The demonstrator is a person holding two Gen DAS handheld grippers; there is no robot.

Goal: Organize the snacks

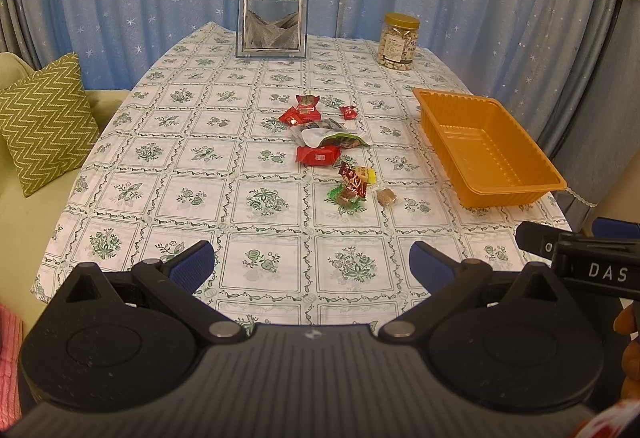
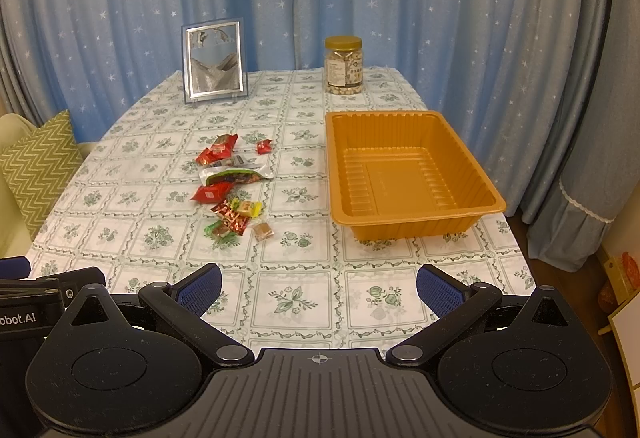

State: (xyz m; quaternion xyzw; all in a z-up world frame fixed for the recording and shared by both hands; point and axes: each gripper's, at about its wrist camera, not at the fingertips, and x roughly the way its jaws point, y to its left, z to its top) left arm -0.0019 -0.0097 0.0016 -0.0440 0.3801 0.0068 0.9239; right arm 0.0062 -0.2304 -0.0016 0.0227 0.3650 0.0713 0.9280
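Wrapped snacks (image 2: 230, 184) scattered mid-table, left of empty orange tray (image 2: 472, 174).

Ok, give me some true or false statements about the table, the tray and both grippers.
1. The orange tray already holds snacks. False: it is empty.
2. The snack packets lie on the tablecloth, left of the tray. True.
3. The left gripper is shut on a red packet. False: it is open and holds nothing.
4. The right gripper is open. True.
5. The jar of nuts has its lid on. True.
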